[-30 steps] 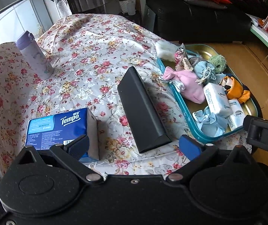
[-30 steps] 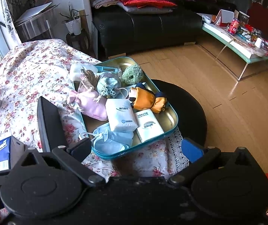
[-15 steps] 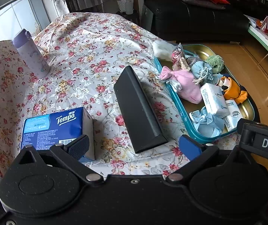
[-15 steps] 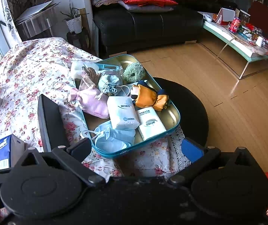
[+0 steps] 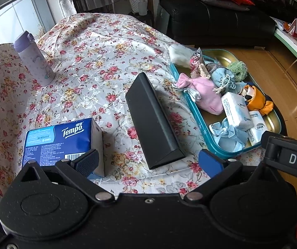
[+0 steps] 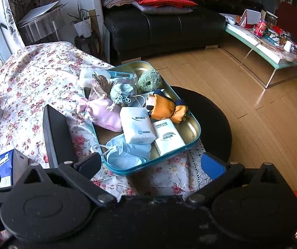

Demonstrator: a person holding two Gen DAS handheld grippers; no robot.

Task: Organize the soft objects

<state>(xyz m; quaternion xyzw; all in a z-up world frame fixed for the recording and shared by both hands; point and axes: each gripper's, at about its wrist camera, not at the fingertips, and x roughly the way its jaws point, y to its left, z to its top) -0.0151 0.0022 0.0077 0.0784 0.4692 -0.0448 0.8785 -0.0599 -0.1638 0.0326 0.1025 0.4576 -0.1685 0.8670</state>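
- Both sets of tongs are spread wide with nothing between them. The left tongs (image 5: 148,162) hang over the near edge of the surface (image 5: 98,62), which has a floral cloth over it, and the right tongs (image 6: 151,165) sit just in front of the teal tray (image 6: 197,127).
- All the soft stuff is piled in that tray, over at the right edge of the surface.
- In there: a pink pouch (image 6: 106,115) on the left side, touching a white tissue pack (image 6: 137,125) lying partly on top of a light blue bow pouch (image 6: 125,153) at the near end.
- A second tissue pack (image 6: 169,138) lies just beside the first, on its right.
- An orange plush (image 6: 166,109) sits behind those packs, against the right rim.
- A grey-blue drawstring bag (image 6: 123,93) is in the middle and a green crocheted scrunchie (image 6: 149,79) is at the far end.
- A white fluffy bundle (image 5: 179,53) hangs over the tray's far left corner.
- Left of the tray a long black wedge-shaped box (image 5: 152,122) lies on the cloth, close to the rim. Can't tell if it's touching.
- A blue Tempo tissue box (image 5: 63,141) sits at the near left, right behind the left tongs' left finger (image 5: 87,161).
- A lilac bottle (image 5: 34,59) stands upright, well off to the far left.
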